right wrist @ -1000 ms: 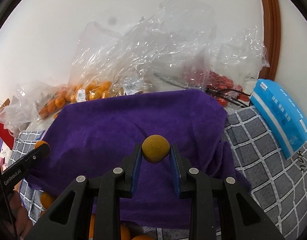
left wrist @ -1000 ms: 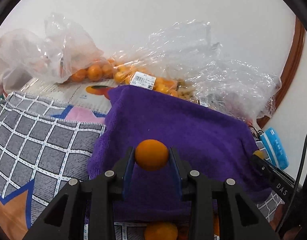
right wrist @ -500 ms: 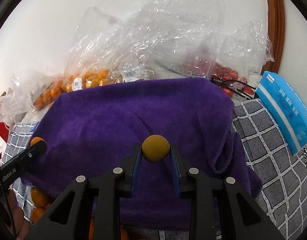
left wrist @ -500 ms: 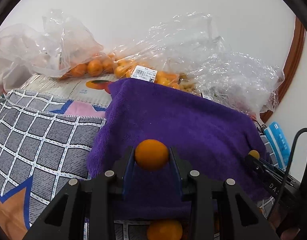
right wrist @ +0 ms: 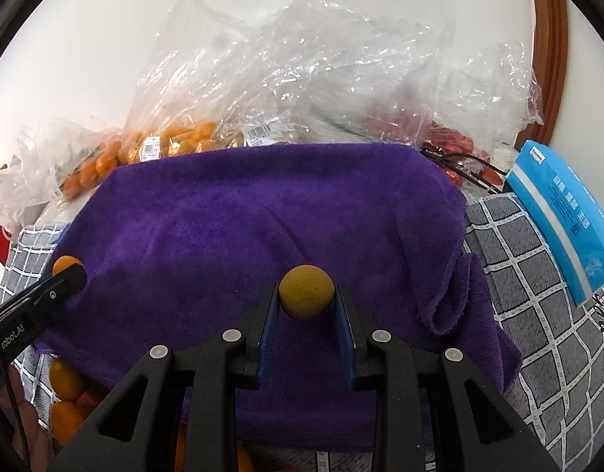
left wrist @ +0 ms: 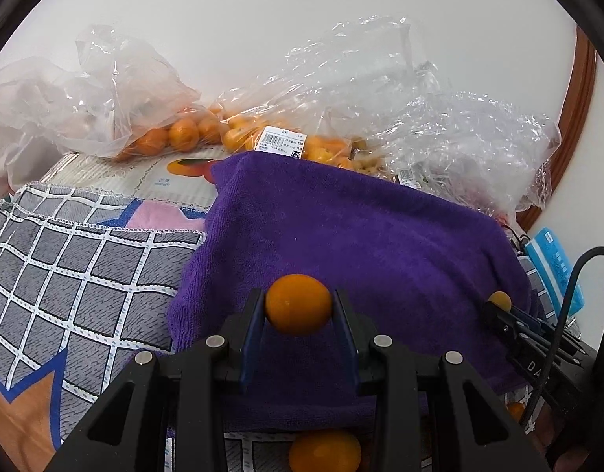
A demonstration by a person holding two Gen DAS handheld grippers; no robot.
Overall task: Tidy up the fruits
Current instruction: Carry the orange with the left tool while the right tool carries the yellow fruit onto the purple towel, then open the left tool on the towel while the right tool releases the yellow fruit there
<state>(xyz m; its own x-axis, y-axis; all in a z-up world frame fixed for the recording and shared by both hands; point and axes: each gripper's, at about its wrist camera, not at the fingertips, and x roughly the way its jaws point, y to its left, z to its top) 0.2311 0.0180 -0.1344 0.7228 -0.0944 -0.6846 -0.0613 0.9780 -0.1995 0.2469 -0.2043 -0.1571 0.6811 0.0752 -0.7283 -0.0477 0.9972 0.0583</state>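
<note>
Purple towel [left wrist: 361, 232] spread over grid-pattern cloth [left wrist: 66, 275]; left gripper [left wrist: 299, 306] above its near edge, jaws clenched on bright orange fruit [left wrist: 299, 303]; right gripper [right wrist: 306, 295] likewise, jaws clamped on duller orange fruit [right wrist: 306, 292]; loose oranges [right wrist: 64, 381] below towel edge; beyond, bagged fruit [left wrist: 176, 133] against white wall

Plain white wall [left wrist: 302, 19] behind, evenly lit.
Curving down the right edge, a brown wooden frame [right wrist: 547, 39]; spreading beneath, a grey checked cloth [left wrist: 66, 275] with white grid lines, showing a pink patch and a blue-edged orange corner at left.
</note>
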